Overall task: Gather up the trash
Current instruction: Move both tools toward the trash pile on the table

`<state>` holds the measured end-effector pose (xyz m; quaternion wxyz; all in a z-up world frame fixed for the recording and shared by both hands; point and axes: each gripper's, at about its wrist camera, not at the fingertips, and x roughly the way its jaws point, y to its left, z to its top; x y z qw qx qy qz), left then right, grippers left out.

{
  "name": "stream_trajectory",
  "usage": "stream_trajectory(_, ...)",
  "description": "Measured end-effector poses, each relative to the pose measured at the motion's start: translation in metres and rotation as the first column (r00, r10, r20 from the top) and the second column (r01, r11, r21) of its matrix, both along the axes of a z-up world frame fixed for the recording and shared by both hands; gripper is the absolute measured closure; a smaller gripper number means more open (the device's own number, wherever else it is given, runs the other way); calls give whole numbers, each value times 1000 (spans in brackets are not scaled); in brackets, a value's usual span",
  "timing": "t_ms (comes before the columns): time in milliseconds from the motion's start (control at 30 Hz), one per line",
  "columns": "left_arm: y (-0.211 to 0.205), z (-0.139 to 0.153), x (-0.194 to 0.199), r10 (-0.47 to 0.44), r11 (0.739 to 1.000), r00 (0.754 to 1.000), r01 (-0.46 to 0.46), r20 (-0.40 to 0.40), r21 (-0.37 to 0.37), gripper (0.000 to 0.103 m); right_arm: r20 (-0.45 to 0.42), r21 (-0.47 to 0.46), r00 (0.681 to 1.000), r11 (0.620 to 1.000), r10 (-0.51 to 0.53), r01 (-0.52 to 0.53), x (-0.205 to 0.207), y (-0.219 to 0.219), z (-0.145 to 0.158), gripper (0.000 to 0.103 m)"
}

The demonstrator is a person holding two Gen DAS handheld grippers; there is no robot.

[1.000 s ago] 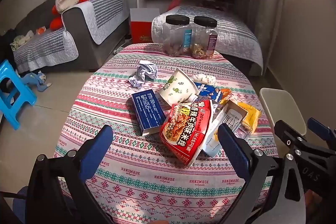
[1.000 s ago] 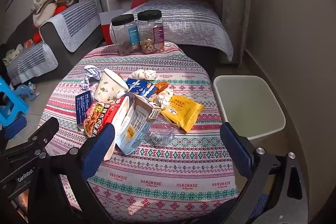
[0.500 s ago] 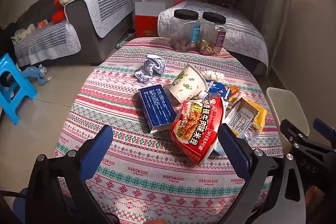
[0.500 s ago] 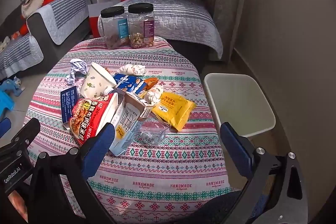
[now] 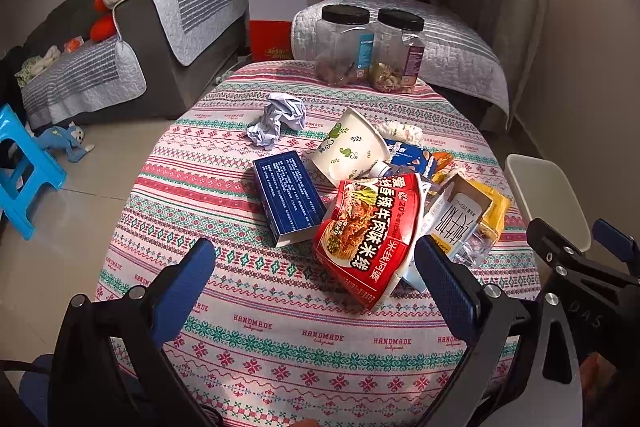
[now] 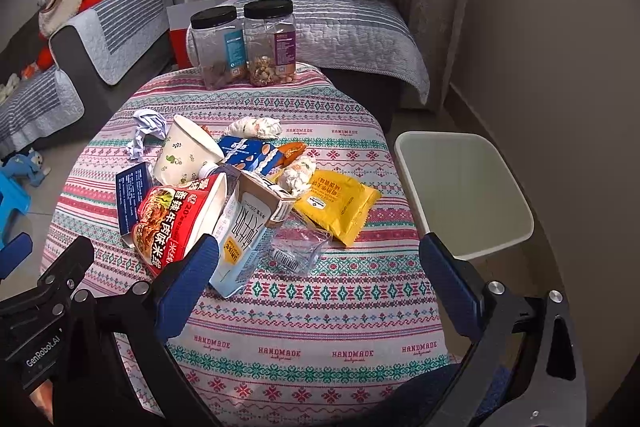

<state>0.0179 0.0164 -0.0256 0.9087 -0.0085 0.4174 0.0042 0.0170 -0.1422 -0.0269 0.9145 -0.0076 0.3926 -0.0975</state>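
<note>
A heap of trash lies on the round patterned table [image 5: 280, 331]: a red noodle packet [image 5: 368, 231], a dark blue box [image 5: 289, 197], a white paper cup [image 5: 350, 149], a milk carton [image 6: 244, 231], a yellow packet [image 6: 338, 203], a clear plastic wrapper [image 6: 300, 247] and crumpled paper [image 5: 278, 119]. My left gripper [image 5: 312, 279] is open and empty, above the near table edge before the red packet. My right gripper [image 6: 316, 275] is open and empty, near the carton and wrapper. A white bin [image 6: 464, 191] stands on the floor right of the table.
Two black-lidded jars [image 6: 244, 43] stand at the table's far edge. A bed [image 6: 344, 15], a grey sofa [image 5: 132, 39] and white shelves lie beyond. A blue stool [image 5: 20, 167] and a blue toy sit on the floor at left.
Both grippers have moved forward, closer to the trash heap, which now looks larger. Both stay open and empty. Nothing on the table has shifted.
</note>
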Motion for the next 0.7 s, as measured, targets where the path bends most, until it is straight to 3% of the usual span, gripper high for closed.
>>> stream_trajectory(700,-5,-3,-2,-43,998,999,42,-21,-43,7,-11,6,1000,1000,-1,1,1,1,-3,7)
